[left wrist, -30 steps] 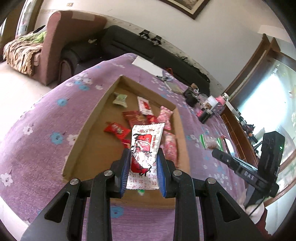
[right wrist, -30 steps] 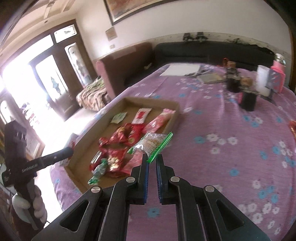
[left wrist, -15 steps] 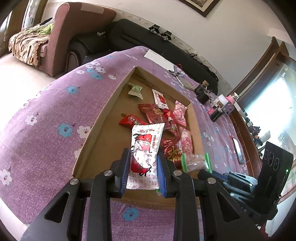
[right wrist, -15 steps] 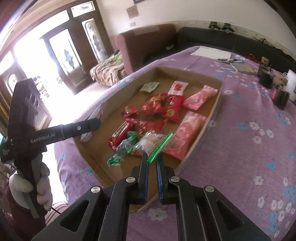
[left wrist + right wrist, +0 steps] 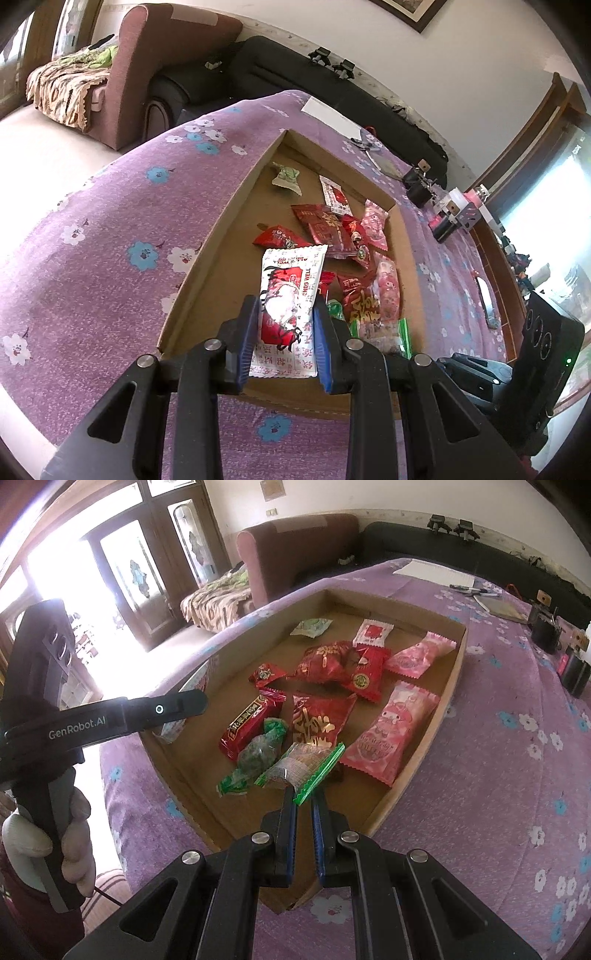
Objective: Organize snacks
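A purple cloth with blue and white flowers covers the wide surface, and on it lies a shallow brown cardboard tray strewn with red, pink and green snack packets. Beyond stand a maroon armchair, a long black sofa and bright glazed wooden doors. The left gripper pinches a white-and-red printed sachet upright above the tray's near end. The right gripper has its fingers pressed together on the edge of a small clear packet with green serrated ends, just over the tray's near corner. The sachet's lower print is too small to read, glare whitens the doorway, and a gloved hand is partly cut off at the edge
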A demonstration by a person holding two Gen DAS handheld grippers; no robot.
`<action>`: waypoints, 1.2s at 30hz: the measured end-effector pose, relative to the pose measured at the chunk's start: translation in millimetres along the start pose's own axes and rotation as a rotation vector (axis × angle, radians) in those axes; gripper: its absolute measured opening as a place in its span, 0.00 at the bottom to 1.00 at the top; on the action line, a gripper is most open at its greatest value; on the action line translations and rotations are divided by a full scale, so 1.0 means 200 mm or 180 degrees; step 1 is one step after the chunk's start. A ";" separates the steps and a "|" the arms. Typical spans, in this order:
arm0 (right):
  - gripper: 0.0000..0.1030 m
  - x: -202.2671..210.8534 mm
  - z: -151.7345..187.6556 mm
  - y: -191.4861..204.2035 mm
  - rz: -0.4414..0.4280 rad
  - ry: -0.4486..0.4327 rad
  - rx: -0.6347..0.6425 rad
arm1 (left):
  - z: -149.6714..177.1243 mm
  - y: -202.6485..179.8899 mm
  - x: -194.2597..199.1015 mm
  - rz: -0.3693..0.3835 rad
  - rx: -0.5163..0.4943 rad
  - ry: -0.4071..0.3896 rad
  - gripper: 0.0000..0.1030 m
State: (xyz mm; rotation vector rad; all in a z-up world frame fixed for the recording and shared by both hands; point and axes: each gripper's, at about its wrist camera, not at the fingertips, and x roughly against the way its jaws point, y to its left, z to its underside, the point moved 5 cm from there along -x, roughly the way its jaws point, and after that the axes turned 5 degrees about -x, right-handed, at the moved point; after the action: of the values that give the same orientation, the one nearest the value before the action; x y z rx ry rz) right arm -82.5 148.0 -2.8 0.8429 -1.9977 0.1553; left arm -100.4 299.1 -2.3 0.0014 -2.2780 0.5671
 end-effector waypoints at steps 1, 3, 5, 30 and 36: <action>0.08 0.00 0.00 0.00 0.0001 0.0002 -0.0005 | 0.00 0.00 0.00 -0.0016 -0.0010 0.0003 0.25; 0.08 0.00 0.00 -0.01 0.0003 0.0002 -0.0018 | 0.00 -0.01 0.00 -0.0045 -0.0024 0.0002 0.26; 0.10 -0.01 0.00 -0.01 0.0008 0.0010 -0.0033 | 0.00 -0.01 0.01 -0.0080 -0.0057 0.0008 0.34; 0.52 0.23 0.06 -0.04 -0.0005 -0.0382 -0.0194 | 0.00 -0.12 0.17 -0.0941 -0.0468 -0.0283 0.60; 0.53 0.29 0.10 -0.08 -0.0001 -0.0441 -0.0294 | 0.01 -0.14 0.22 -0.1044 -0.0507 -0.0387 0.71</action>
State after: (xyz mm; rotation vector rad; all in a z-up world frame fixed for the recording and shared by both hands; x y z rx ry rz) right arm -105.5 98.8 29.0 0.8135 -2.1166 0.0041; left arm -127.6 280.4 37.6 0.3330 -2.3679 0.2182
